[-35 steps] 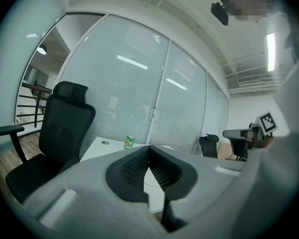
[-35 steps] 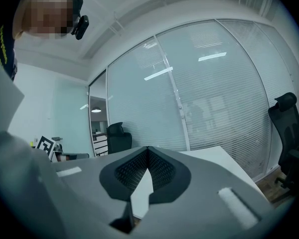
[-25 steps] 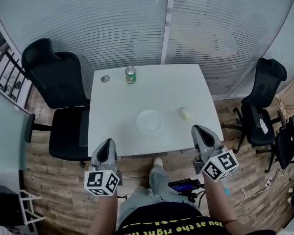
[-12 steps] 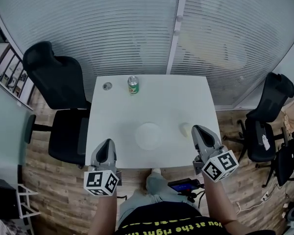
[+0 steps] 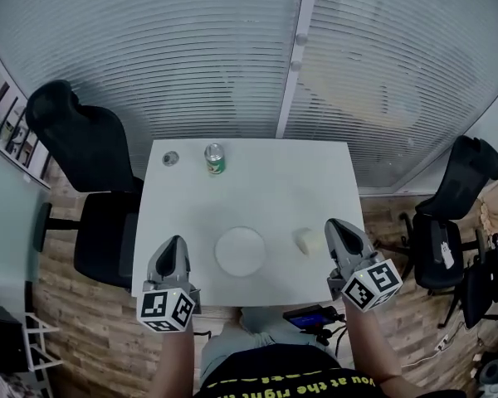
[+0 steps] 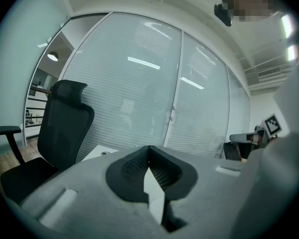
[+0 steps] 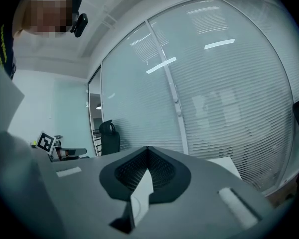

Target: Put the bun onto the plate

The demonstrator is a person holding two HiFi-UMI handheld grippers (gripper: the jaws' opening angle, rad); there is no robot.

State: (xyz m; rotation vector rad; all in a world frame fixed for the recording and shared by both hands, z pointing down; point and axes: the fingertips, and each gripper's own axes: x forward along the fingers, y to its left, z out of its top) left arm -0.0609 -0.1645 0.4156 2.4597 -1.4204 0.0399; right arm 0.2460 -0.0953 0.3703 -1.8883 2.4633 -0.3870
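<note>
A pale bun (image 5: 305,240) lies on the white table (image 5: 257,189), to the right of a round white plate (image 5: 241,251). My right gripper (image 5: 339,230) hovers at the table's near right edge, just right of the bun, its jaws shut with nothing in them. My left gripper (image 5: 173,249) hangs over the near left edge, left of the plate, and its jaws also meet tip to tip, empty. In the left gripper view (image 6: 149,153) and the right gripper view (image 7: 148,154) the jaws hide the bun and plate.
A green drink can (image 5: 214,158) and a small round disc (image 5: 171,158) stand at the table's far left. Black office chairs flank it, one on the left (image 5: 87,181), another on the right (image 5: 456,197). Glass walls with blinds rise behind. The floor is wood.
Both grippers and the head have come forward toward the table. The right gripper now reaches beside the bun, the left one over the near left edge. Both stayed shut.
</note>
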